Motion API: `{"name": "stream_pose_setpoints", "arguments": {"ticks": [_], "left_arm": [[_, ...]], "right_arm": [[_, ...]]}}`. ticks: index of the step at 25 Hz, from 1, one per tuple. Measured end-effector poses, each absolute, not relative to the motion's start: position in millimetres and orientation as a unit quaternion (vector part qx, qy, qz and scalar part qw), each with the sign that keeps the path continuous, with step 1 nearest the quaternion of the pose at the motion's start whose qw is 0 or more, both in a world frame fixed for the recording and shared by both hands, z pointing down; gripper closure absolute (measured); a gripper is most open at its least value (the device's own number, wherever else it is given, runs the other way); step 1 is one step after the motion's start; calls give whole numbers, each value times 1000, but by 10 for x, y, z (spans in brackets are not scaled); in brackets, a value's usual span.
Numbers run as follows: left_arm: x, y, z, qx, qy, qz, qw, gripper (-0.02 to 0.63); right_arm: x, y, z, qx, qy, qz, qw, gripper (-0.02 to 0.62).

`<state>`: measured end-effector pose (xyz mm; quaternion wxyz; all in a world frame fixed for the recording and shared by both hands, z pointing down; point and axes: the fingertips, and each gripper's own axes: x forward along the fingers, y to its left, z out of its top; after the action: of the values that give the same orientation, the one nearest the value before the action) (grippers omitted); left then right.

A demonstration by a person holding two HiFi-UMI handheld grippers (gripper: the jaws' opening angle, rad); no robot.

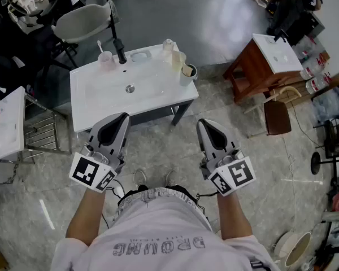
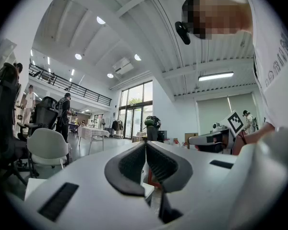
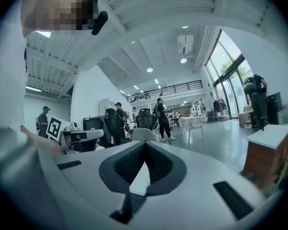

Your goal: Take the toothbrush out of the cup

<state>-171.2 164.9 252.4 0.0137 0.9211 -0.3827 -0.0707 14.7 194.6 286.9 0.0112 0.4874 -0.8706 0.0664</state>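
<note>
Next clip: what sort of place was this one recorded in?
Probably a large open studio or lab hall, not a real bathroom: a white washbasin stand stands freely on a grey floor, a railed mezzanine runs under a high ceiling, and office chairs stand around.

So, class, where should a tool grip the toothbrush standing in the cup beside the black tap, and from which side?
Probably grip the toothbrush by its upper handle, clear above the cup rim, coming from above: it stands nearly upright, and the tap crowds its right.
</note>
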Motion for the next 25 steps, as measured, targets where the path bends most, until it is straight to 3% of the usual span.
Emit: {"name": "stream_pose_setpoints", "arguments": {"ticks": [25], "left_arm": [[-1651,1606,2582,922,-383,-65,12,584]], "right_arm": [[91,1910,2943,488,-870,72,18,589]]}}
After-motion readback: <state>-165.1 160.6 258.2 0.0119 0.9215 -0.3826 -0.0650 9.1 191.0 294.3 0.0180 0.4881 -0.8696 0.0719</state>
